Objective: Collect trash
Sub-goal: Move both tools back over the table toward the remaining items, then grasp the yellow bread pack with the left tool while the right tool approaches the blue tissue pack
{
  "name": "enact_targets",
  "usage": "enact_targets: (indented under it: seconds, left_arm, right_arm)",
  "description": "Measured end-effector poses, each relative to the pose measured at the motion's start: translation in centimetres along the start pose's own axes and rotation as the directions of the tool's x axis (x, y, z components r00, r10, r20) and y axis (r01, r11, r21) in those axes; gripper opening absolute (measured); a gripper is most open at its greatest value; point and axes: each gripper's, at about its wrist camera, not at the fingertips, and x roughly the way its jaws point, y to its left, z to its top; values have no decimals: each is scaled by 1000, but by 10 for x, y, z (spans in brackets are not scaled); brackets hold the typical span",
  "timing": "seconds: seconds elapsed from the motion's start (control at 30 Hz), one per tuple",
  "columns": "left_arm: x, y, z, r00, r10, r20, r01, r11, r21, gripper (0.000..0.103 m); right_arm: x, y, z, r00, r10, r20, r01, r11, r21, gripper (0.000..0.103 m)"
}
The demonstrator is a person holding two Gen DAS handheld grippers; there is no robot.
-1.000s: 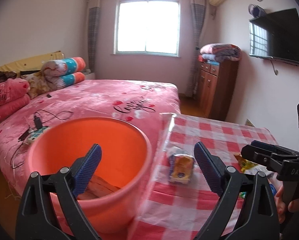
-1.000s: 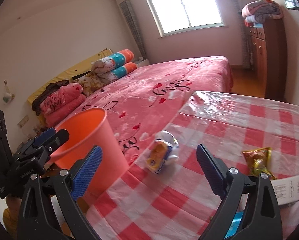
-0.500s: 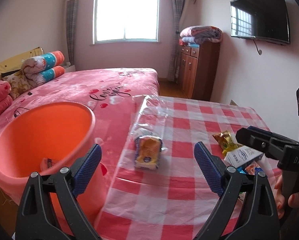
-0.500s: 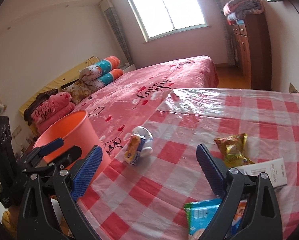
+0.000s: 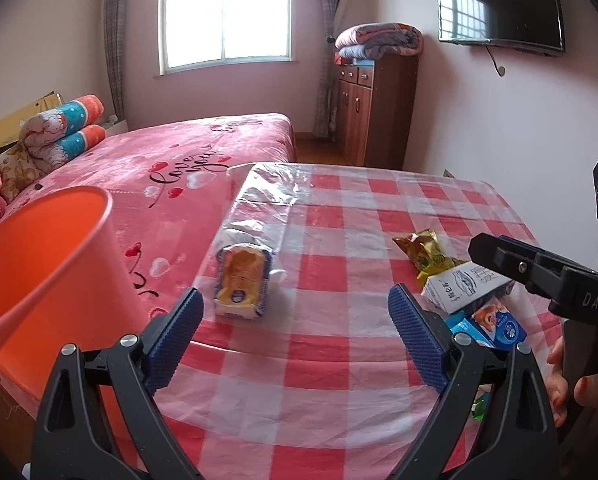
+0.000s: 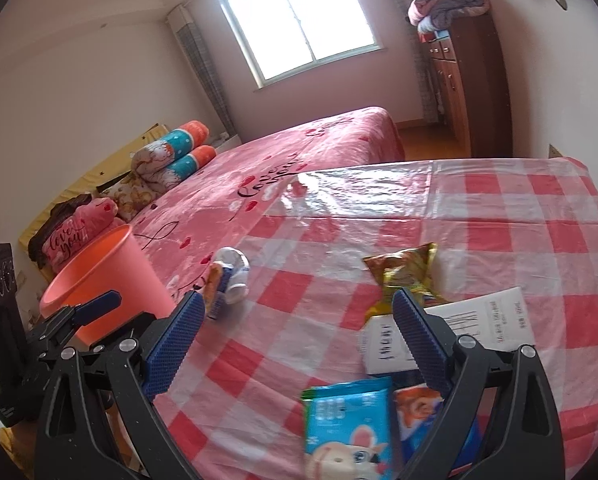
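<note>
- The left hand-held gripper (image 5: 295,316) is spread wide and holds nothing. The yellow packet (image 5: 241,280) lies on the counter (image 5: 331,360) just ahead of it, closer to its left finger. If it closes off-centre, it could nudge the packet aside instead of pinching it.
- That packet sits near the counter's left edge, beside the bin (image 5: 47,256). A push that way would likely drop it on the bed (image 5: 171,168) or the floor, not in the bin.
- The bin stands beside the counter with its rim about level with the counter top, and a low sweep of the left gripper could tip it.
- The right hand-held gripper (image 6: 299,332) is also fully open and empty, above a cluster of 4: gold wrapper (image 6: 407,272), white box (image 6: 459,324), blue packet (image 6: 347,420) and orange packet (image 6: 419,408). They overlap, so 1 grasp may catch 2 or drag a neighbour.
- The plastic cover looks slick, so flat packets may slide rather than lift.
- Both grippers work close together and might collide on the way to the bin.
</note>
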Motion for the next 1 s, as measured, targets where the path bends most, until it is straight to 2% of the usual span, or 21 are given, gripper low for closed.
enact_targets:
  seconds: [0.77,1.0]
  left_arm:
    - [35,-73,-16,992,-63,-112,73,993,87,94]
    - [42,-93,-22,983,-105,-152,120,988,95,94]
  right_arm:
    - [-11,-65,-14,991,-132,15,131,991,40,94]
    - [-12,-86,-17,987,-162,2,161,985,63,94]
